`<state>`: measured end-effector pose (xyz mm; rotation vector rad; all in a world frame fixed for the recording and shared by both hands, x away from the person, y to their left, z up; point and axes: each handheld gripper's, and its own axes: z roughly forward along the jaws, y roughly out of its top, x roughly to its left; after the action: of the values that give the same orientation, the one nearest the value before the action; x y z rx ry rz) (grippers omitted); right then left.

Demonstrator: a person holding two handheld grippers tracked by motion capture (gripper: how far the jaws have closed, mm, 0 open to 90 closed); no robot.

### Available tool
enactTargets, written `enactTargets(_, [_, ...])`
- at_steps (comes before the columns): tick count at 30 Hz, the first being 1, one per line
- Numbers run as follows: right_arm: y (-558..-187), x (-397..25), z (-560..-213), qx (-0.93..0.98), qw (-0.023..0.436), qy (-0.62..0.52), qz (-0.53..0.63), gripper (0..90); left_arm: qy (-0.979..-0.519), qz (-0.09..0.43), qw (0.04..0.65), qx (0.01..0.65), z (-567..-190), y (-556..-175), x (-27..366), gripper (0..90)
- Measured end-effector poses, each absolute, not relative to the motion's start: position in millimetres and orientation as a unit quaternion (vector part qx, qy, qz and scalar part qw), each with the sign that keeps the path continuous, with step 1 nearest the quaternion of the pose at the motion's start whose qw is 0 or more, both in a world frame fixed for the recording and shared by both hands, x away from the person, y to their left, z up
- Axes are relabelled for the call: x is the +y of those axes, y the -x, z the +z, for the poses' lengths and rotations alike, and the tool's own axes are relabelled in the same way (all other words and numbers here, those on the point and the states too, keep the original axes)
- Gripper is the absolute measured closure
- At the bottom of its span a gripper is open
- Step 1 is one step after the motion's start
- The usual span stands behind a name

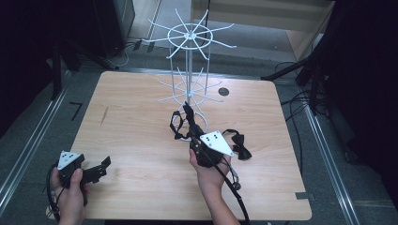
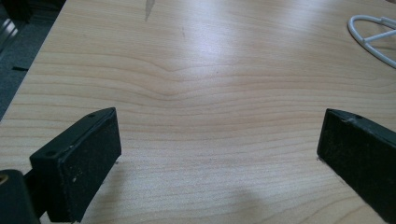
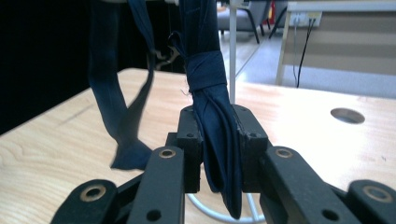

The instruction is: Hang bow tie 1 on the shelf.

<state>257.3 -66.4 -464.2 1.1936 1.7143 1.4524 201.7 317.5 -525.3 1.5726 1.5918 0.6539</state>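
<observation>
Two right gripper [image 3: 219, 140] fingers [image 3: 189, 144] clamp a dark bow tie [image 3: 210, 93]; left gripper [image 2: 219, 154] fingers [image 2: 79, 158] gape wide above the desk [image 2: 210, 70].

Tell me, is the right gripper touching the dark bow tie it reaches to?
Touching. In the right gripper view, the right gripper has its jaws closed on the folded fabric of the dark bow tie, with no gap on either side.
</observation>
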Motion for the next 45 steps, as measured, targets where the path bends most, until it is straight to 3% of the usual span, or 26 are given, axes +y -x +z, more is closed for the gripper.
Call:
enactTargets(14, [-269, -75, -470, 0.626, 0.246, -0.484, 0.559, 75.5, -0.620, 0.258, 0.394, 0.628, -525, -202, 317, 0.0])
enactTargets(27, [-289, -74, -478, 0.624, 0.185, -0.519, 0.554, 68.8, -0.620, 0.256, 0.394, 0.628, -525, -202, 317, 0.0])
enactTargets(35, [-289, -77, -481, 0.667, 0.184, -0.483, 0.537, 52.4, -0.619, 0.256, 0.395, 0.629, -525, -202, 317, 0.0])
enactTargets(45, [-281, -87, -480, 0.701, 0.200, -0.442, 0.522, 43.8, -0.619, 0.256, 0.395, 0.629, -525, -202, 318, 0.0])
